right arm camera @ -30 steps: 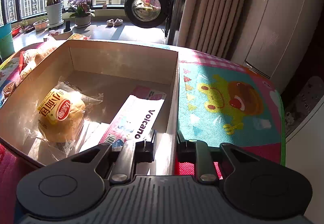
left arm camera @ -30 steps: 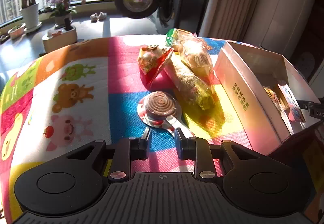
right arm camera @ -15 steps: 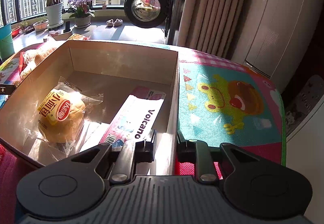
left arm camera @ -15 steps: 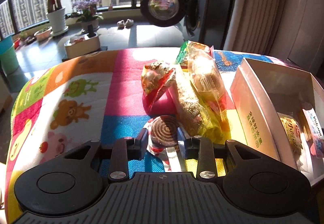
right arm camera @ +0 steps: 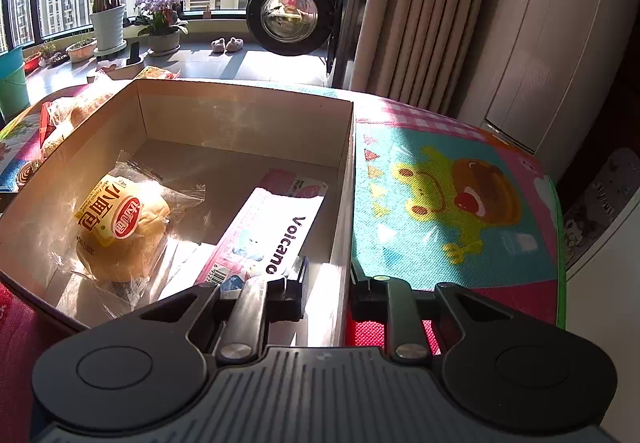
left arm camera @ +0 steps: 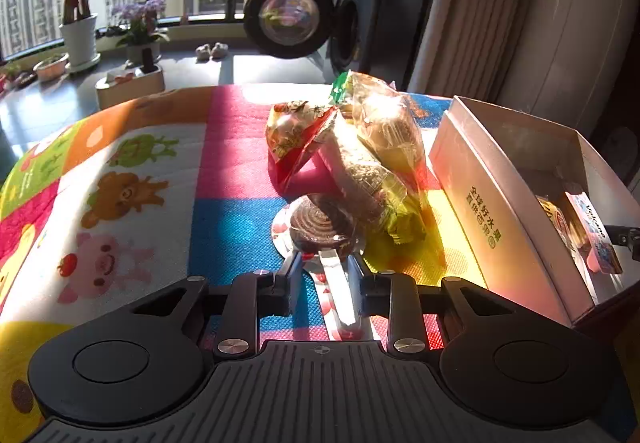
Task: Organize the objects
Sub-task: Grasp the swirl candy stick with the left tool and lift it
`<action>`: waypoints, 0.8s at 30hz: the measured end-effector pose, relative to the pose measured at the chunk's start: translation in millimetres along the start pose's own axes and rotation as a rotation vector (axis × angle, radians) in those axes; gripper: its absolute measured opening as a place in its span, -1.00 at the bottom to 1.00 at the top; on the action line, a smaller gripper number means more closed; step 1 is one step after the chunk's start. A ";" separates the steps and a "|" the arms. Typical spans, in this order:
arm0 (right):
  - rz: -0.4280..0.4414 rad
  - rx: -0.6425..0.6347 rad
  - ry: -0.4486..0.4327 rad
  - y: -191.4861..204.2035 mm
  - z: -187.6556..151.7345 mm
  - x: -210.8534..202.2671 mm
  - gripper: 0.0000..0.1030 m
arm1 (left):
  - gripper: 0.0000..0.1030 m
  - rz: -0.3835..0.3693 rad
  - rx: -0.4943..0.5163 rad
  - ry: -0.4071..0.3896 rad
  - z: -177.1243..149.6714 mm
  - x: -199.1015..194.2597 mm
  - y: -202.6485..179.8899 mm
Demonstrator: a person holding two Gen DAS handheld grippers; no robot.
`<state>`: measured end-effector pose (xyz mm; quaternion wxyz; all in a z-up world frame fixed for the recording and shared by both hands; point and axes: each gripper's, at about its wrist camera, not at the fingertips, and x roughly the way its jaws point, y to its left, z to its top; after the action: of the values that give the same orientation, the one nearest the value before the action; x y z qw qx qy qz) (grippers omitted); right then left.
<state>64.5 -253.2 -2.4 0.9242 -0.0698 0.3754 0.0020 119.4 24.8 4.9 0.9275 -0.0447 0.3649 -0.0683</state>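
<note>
— Left-hand tongs, the left gripper (left arm camera: pixel 324 267), have drawn back a touch. Half a second ago the lollipop's swirl sat right between the tips; now it lies just past them.

— And the lollipop (left arm camera: pixel 320 223) itself?

— Flat on the blue square of the play mat (left arm camera: pixel 140 171), centre of the left view. Its white stick (left arm camera: pixel 338 283) runs down toward the bottom of the frame, between the two fingers.

— Are they pinching it?

— No, they're spread, with mat showing on both sides of the stick.

— What's behind it?

— A heap of snack bags, touching one another. A red bag (left arm camera: pixel 296 135) stands above the swirl, and clear packets (left arm camera: pixel 384 127) lean to its right, the nearest one up against the lollipop.

— Where's the box?

— The cardboard box (left arm camera: pixel 484 211) sits at the right edge of that view, open on top, just beside the heap.

— And the other hand?

— The right gripper (right arm camera: pixel 329 275) hasn't budged. It straddles the box's right wall at lower centre of its own view, one finger inside and one outside over the mat.

— Clamped on it?

— I can't tell; the wall fills most of the gap.

— Anything inside?

— A wrapped bun (right arm camera: pixel 124 227) at lower left, and a pink Voicano packet (right arm camera: pixel 272 235) lying flat beside it, reaching down to the inner finger.
</note>
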 end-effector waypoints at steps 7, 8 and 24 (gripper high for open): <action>-0.004 -0.007 -0.008 1.4 0.2 -1.4 -0.59 | -0.30 0.024 0.090 -0.023 10.9 11.7 -7.4; -0.007 -0.012 -0.012 2.1 0.3 -2.5 -0.59 | -0.29 0.032 0.096 -0.025 12.4 13.2 -9.8; 0.010 0.000 -0.089 -1.5 -8.5 -30.4 -0.81 | 0.01 0.078 0.123 -0.048 20.1 31.1 -10.9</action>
<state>36.8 -254.3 12.8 0.9400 -0.0679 0.3341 0.0098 154.6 9.8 0.1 0.9389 0.0251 0.3392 -0.0531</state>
